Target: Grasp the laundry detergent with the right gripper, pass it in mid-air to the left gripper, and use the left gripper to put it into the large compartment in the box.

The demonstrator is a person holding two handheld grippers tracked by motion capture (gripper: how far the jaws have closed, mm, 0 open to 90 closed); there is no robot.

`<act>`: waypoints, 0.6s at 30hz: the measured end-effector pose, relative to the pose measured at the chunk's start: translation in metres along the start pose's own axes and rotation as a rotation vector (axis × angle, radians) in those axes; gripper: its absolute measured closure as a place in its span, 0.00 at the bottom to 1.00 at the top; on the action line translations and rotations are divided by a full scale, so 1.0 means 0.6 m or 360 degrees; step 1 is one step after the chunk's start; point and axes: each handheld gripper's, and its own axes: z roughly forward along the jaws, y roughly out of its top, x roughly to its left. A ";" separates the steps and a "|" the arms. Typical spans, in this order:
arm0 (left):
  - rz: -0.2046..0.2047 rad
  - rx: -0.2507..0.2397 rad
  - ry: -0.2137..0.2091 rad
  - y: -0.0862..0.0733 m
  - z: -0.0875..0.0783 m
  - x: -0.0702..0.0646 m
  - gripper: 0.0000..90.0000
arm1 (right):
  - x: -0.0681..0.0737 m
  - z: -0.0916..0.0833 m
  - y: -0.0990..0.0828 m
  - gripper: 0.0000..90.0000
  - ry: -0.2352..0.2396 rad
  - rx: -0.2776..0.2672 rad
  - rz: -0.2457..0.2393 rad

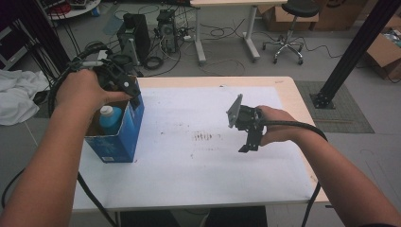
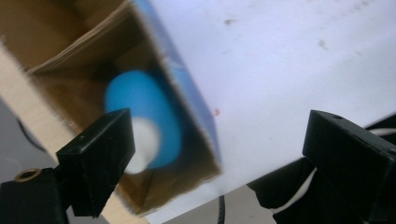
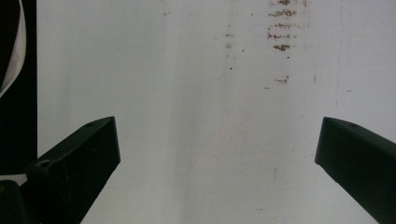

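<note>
Hovering left tool (image 1: 126, 90) — bottle (image 1: 111, 118) boxed

Lab or workshop, computer towers (image 1: 146, 35) on floor, loose cables (image 1: 222, 33), rolling stool (image 1: 291, 23), cardboard boxes (image 1: 385, 54)

The box (image 1: 118, 137) is cardboard, printed glossy blue outside and raw matt brown inside. The bottle (image 1: 110, 119) in it looks like smooth blue plastic with a white cap. The table (image 1: 198, 170) wears a matt white sheet, lightly stained, over a pale wood edge.
</note>
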 end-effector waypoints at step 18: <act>0.0532 0.0052 -0.0079 0.032 0.007 -0.099 0.01 | 0.002 -0.008 -0.003 0.00 -0.0010 0.0016 0.0042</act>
